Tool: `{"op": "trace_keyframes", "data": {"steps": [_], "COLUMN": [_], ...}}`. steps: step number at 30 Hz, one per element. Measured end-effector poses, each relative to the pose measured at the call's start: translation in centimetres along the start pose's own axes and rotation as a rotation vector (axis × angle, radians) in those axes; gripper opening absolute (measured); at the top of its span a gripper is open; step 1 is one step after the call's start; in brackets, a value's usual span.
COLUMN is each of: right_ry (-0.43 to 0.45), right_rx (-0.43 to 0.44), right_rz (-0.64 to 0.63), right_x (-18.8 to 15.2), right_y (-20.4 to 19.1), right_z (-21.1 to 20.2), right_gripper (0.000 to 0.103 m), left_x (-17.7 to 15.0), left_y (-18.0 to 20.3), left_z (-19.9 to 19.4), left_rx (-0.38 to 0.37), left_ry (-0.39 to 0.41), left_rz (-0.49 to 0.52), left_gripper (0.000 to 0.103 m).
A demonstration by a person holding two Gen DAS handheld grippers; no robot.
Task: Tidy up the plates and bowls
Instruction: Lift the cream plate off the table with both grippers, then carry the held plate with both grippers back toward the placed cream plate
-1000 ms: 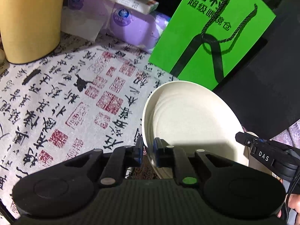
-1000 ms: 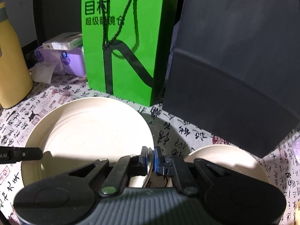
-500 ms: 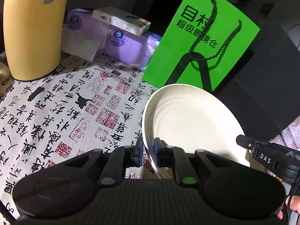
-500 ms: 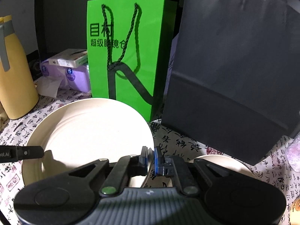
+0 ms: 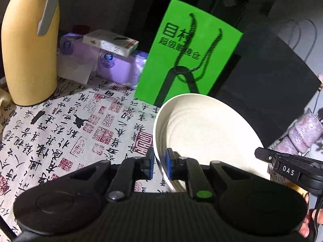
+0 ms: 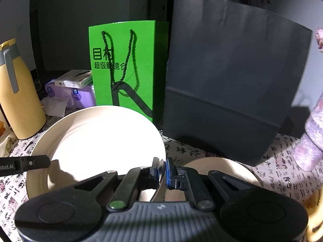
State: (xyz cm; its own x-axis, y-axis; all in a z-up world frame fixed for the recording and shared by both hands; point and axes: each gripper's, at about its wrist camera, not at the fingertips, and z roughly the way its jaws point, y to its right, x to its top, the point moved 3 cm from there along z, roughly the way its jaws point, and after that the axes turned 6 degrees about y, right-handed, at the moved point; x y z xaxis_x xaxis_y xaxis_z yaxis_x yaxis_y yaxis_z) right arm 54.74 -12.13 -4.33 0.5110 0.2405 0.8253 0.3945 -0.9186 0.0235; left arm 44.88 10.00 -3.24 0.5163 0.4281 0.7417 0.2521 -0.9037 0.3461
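Observation:
A large cream plate (image 5: 203, 133) is held above the table between both grippers. My left gripper (image 5: 159, 165) is shut on its left rim. My right gripper (image 6: 161, 171) is shut on its right rim, and the same plate (image 6: 101, 141) fills the left of the right wrist view. The right gripper's body shows at the right edge of the left wrist view. A second cream dish (image 6: 222, 171) lies on the table to the right, partly hidden behind the right gripper.
A table with a calligraphy-print cloth (image 5: 70, 131) lies below. A yellow jug (image 5: 28, 56), purple tissue packs (image 5: 113, 66) with a white box on top, a green paper bag (image 5: 187, 60) and a dark paper bag (image 6: 232, 84) stand along the back. A mottled purple object (image 6: 310, 141) stands at the right.
Both grippers have risen with the plate held between them, and it now hangs higher above the cloth. The bags and jug show more fully.

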Motion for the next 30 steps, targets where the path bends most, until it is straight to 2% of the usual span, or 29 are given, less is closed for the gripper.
{"op": "trace_keyframes", "data": {"steps": [12, 30], "right_ry": [0.049, 0.082], "right_rx": [-0.006, 0.006], "right_rz": [0.068, 0.085], "right_x": [-1.2, -3.7], "right_y": [1.7, 0.6], "right_z": [-5.5, -13.4], "right_gripper": [0.006, 0.005], "left_x": [-0.8, -3.8], "left_y": [2.1, 2.3], "left_z": [-4.3, -12.1], "left_rx": [-0.017, -0.007], "left_ry": [-0.001, 0.025], "left_rz": [0.030, 0.012], "left_gripper": [0.012, 0.012]}}
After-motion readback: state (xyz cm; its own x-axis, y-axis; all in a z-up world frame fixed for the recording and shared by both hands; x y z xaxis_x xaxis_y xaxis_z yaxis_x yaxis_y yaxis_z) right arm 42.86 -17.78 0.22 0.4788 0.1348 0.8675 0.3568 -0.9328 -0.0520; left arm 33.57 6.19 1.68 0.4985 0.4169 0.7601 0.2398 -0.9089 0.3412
